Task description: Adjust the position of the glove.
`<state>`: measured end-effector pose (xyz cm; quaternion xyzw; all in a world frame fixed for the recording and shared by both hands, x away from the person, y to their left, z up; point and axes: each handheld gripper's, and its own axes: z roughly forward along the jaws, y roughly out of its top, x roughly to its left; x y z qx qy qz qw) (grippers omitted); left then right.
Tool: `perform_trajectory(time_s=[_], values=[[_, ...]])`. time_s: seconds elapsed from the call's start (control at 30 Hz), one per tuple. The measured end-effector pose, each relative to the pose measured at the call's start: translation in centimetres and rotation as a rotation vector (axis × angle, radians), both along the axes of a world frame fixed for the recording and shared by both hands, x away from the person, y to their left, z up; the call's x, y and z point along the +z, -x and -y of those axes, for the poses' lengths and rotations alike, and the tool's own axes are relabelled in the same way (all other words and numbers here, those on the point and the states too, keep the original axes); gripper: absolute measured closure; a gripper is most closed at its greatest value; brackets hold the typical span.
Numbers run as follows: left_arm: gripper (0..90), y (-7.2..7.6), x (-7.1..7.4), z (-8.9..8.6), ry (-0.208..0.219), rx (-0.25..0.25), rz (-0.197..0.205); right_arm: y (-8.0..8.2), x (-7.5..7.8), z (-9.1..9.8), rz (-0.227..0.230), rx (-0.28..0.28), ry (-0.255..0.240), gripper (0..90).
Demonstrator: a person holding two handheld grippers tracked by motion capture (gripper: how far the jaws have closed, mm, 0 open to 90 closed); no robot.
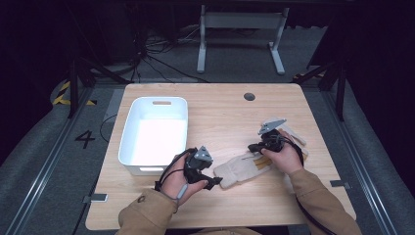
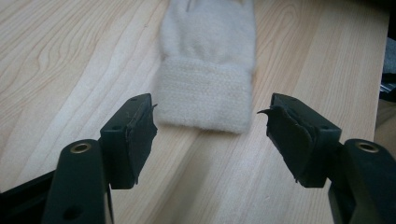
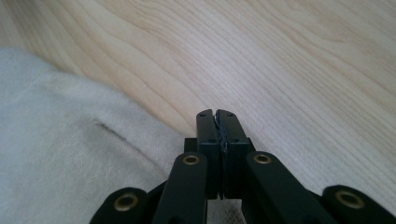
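Table [image 1: 220, 117]: light wood, I see a dark round hole near its 12 o'clock edge.
Bin [image 1: 131, 128]: white plastic, at about 9 o'clock on table, well apart from glove.
Glove [image 1: 240, 169]: cream knit, lying flat at about 5 o'clock from table centre, cuff toward my left gripper; also seen in the left gripper view [image 2: 205, 70].
Left gripper [image 1: 211, 183]: at 6 o'clock, jaws spread wide, cuff just ahead between them, not touching.
Right gripper [image 1: 253, 147]: at 4 o'clock, jaws pressed together with nothing between them that I can see; glove fabric beside them at 9 o'clock in the right gripper view.
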<state>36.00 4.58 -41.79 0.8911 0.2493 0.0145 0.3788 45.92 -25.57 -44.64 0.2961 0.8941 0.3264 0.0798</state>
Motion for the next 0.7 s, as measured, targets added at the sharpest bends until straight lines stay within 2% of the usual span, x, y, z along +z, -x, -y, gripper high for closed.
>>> perform_trajectory(time_s=[0.3,0.47,0.7], values=[[33.0,-0.3,0.3,0.3,0.012,-0.01,0.0,1.1,0.1,0.5,-0.016,0.008,0.038,89.7],[32.9,-0.6,0.5,0.6,0.016,-0.025,0.007,2.1,0.3,1.0,-0.041,0.018,0.055,89.7],[32.8,-0.8,0.6,0.9,0.022,-0.032,0.001,3.0,0.6,1.0,-0.047,0.031,0.09,89.9]])
